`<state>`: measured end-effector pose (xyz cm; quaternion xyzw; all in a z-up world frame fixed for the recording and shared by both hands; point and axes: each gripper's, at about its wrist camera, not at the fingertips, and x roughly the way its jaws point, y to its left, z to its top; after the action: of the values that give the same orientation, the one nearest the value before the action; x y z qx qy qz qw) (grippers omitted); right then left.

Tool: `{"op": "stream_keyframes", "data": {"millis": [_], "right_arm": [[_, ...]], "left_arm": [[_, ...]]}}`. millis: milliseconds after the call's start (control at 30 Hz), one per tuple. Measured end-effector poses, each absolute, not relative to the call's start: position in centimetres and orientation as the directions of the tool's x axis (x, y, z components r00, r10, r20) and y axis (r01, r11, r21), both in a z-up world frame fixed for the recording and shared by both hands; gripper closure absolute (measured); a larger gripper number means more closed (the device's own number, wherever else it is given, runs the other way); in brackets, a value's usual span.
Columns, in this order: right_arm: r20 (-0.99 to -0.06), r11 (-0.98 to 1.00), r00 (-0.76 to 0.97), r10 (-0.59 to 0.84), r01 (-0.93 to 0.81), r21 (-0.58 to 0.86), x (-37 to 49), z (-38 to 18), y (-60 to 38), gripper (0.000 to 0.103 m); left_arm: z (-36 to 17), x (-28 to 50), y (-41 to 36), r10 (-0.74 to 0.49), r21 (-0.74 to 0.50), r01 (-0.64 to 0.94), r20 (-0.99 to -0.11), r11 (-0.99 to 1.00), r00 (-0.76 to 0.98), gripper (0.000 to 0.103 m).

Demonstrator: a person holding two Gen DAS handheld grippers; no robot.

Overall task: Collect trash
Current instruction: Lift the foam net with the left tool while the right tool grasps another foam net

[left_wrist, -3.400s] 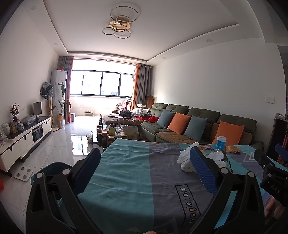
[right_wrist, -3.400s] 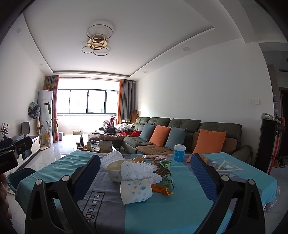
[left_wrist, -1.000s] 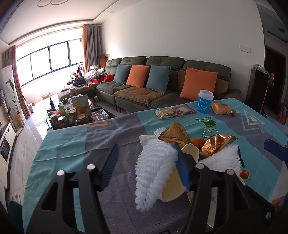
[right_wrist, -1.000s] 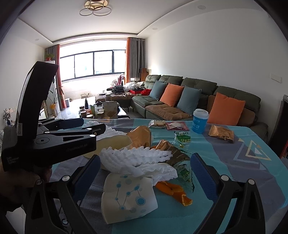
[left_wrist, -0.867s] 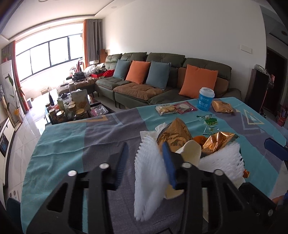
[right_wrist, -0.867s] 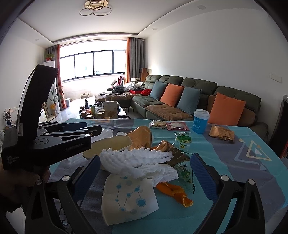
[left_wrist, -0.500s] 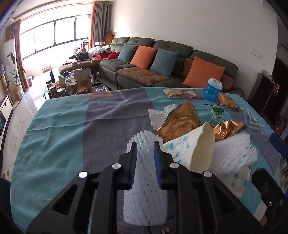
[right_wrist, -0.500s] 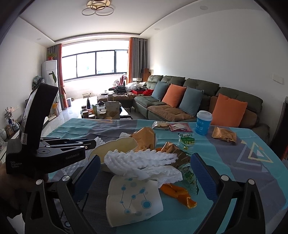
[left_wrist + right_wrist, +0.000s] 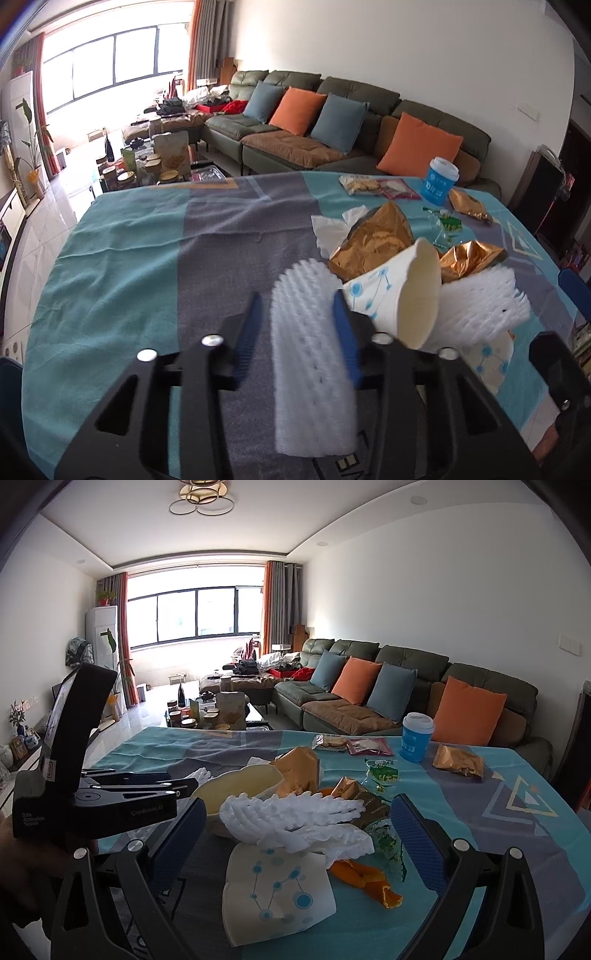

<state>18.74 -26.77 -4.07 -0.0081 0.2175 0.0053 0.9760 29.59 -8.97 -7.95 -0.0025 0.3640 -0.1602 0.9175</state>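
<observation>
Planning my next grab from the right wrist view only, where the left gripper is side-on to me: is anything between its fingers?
Observer: Yes. A white foam net lies lengthwise between the left gripper's fingers, and the jaws are opening.
Operator: Does the cream cup next to it carry any print?
Observer: Yes. The paper cup's outer wall shows blue dots joined by lines.

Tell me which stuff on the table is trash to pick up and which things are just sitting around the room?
Trash to collect:
- white foam net, between the left hand-held gripper's opening jaws
- paper bowl
- gold wrappers
- orange peel
- tissue

Just lying about:
- sofa
- orange cushions
- jars on the coffee table
</observation>
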Motion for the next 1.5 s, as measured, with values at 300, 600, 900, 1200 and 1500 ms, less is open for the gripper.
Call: {"op": "stream_keyframes", "data": {"millis": [300,600,900,1200,1500], "right_arm": [[-0.419,0.999,0.908,0.019,-0.032,-0.023,19.0,-4.0,-26.6,0.007],[-0.465,0.995,0.884,0.045,-0.079,-0.054,20.7,-4.8,-25.1,0.029],[-0.504,0.997,0.863,0.05,-0.011,0.079,20.7,-5.5,-26.3,0.036],[-0.493,0.942,0.845,0.206,-0.036,0.333,21.4,-6.2,-27.3,0.036],[-0.495,0.928,0.853,0.164,0.037,0.37,22.9,-6.0,-28.2,0.069]], "left_arm": [[-7.6,28.8,-8.1,-0.325,-0.158,0.296,-0.648,0.942,0.689,0.091],[-6.9,26.9,-6.5,-0.357,-0.216,0.285,-0.613,0.934,0.705,0.092],[-6.9,26.5,-5.8,-0.367,-0.231,0.286,-0.606,0.93,0.706,0.092],[-6.3,26.2,-5.4,-0.37,-0.227,0.293,-0.585,0.929,0.721,0.092],[-6.0,25.9,-4.7,-0.363,-0.232,0.28,-0.578,0.932,0.73,0.092]]}}
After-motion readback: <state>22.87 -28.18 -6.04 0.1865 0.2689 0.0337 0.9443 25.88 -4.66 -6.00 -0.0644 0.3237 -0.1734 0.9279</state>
